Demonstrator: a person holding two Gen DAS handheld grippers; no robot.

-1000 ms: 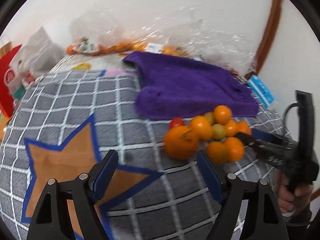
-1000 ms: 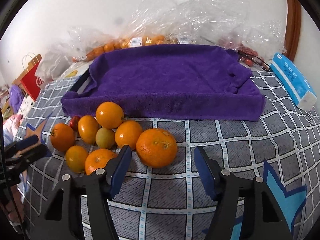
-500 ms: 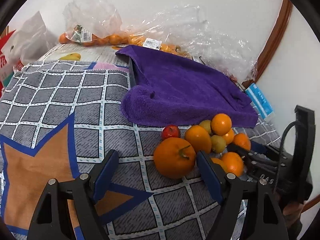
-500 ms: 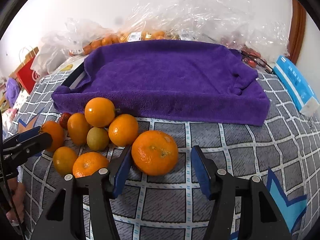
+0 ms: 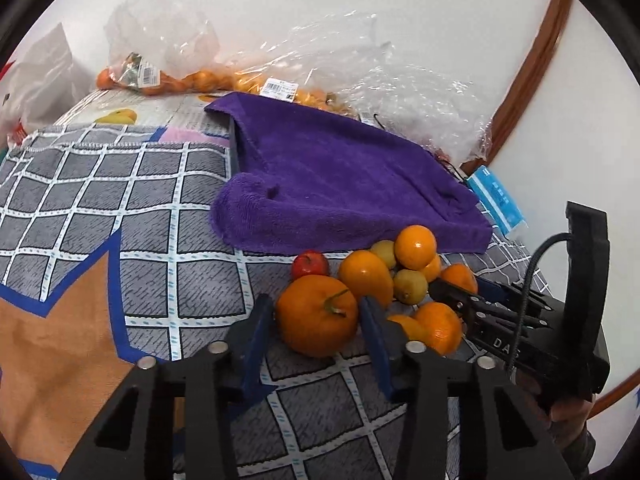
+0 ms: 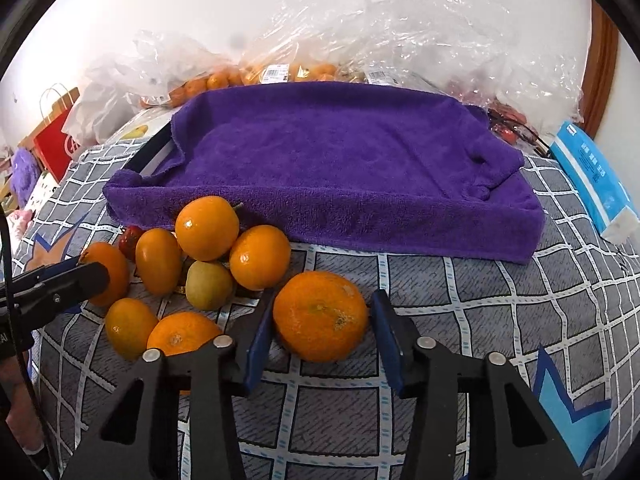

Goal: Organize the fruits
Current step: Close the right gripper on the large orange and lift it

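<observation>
A pile of oranges and small fruits lies on the checked cloth in front of a tray draped with a purple towel [image 5: 344, 184] [image 6: 344, 168]. My left gripper [image 5: 318, 320] has its fingers on both sides of a large stemmed orange [image 5: 317, 315] at the pile's near left, touching or nearly touching it. My right gripper [image 6: 322, 320] likewise closes around a big rough orange [image 6: 320, 316] at the pile's right. A small red fruit [image 5: 310, 264], a yellow-green fruit [image 6: 209, 285] and several oranges [image 6: 207, 227] lie between them. Each gripper shows in the other's view.
Clear plastic bags [image 6: 400, 28] with more oranges [image 5: 168, 82] lie behind the tray by the wall. A blue and white pack [image 6: 592, 180] lies at the right. A red paper bag [image 6: 56, 140] stands far left. The checked cloth [image 5: 100, 200] has a star pattern.
Both grippers have moved forward and narrowed: the left around the stemmed orange, the right around the rough orange. The fruits have stayed in place.
</observation>
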